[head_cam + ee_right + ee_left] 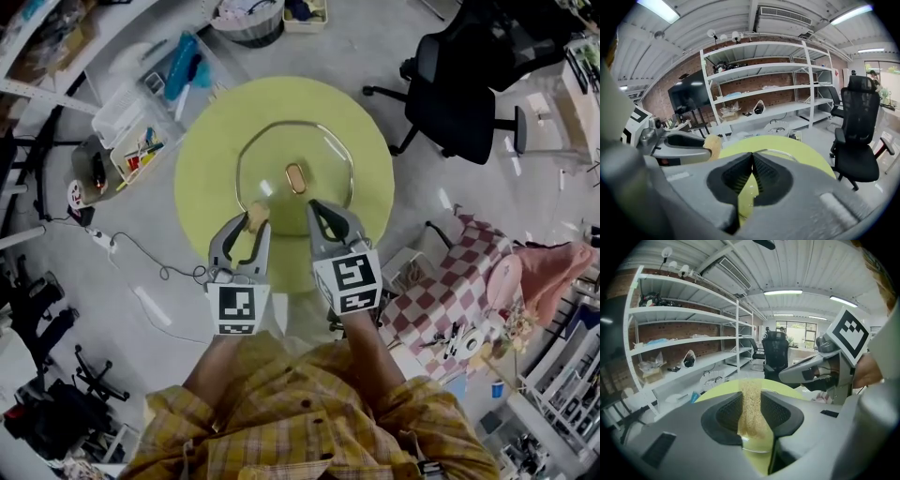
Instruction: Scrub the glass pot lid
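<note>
Item: glass pot lid [295, 155], lying flat, knob [295, 178] up, centred on the round green worktop [202, 178], which I judge suits scrubbing from above. Left tongs [251, 223]: clamped on a tan fibrous scrub pad [751, 408], its end projecting past the tips so that pad, not tongs, meets glass. Right tongs [317, 208]: fully closed, nothing between them (free, I reckon, to steady the lid). Both sit at the lid's near rim; contact I cannot confirm.

table: round, yellow-green [202, 178] — standing on the grey floor [375, 47]
on it: glass pot lid [277, 150], roughly centred — knob [295, 178] up
</note>
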Demonstrator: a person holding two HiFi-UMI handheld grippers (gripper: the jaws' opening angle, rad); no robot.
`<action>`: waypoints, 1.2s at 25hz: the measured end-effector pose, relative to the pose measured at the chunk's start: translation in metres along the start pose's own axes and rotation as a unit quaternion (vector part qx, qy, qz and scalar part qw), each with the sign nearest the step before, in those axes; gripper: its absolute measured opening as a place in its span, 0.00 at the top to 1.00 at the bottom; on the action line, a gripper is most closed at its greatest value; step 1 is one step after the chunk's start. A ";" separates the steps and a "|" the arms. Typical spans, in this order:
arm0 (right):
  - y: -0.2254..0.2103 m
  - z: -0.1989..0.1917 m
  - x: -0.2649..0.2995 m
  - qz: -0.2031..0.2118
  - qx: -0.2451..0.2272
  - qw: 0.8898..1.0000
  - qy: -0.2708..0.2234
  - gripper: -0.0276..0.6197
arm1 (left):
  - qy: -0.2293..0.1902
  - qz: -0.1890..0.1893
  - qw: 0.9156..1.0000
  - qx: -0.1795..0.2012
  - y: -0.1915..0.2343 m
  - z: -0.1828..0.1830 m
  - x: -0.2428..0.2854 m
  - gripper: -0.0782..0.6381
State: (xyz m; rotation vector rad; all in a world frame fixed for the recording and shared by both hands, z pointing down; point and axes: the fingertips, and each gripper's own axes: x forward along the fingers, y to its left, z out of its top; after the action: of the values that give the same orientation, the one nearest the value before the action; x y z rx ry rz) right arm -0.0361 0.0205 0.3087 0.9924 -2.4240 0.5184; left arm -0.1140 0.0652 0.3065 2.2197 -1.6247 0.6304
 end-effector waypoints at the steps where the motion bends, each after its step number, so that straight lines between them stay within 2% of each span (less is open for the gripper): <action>1: 0.000 -0.002 0.004 -0.001 0.000 1.000 0.003 0.96 | 0.001 -0.004 1.000 0.006 0.001 -0.003 0.003 0.72; 4: 0.000 -0.011 0.016 0.000 0.001 1.000 0.013 0.95 | 0.002 -0.016 1.000 0.020 0.002 -0.012 0.013 0.72; 13: -0.008 -0.036 0.043 -0.011 0.009 0.999 0.046 0.88 | 0.013 -0.031 0.999 0.014 0.001 -0.035 0.027 0.72; 18: -0.009 -0.059 0.054 -0.015 0.014 0.997 0.078 0.88 | 0.020 -0.037 0.999 0.011 0.001 -0.050 0.035 0.72; 23: -0.012 -0.072 0.063 -0.020 0.020 0.996 0.088 0.85 | 0.025 -0.041 0.999 0.011 0.002 -0.063 0.043 0.72; 30: -0.017 -0.076 0.075 -0.025 0.006 0.996 0.090 0.81 | 0.031 -0.041 0.999 0.010 0.001 -0.079 0.049 0.72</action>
State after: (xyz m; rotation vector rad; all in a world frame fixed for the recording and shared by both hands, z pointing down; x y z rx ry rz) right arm -0.0501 0.0054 0.4148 0.9637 -2.2340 0.5790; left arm -0.1156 0.0640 0.3994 2.2455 -1.4960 0.6883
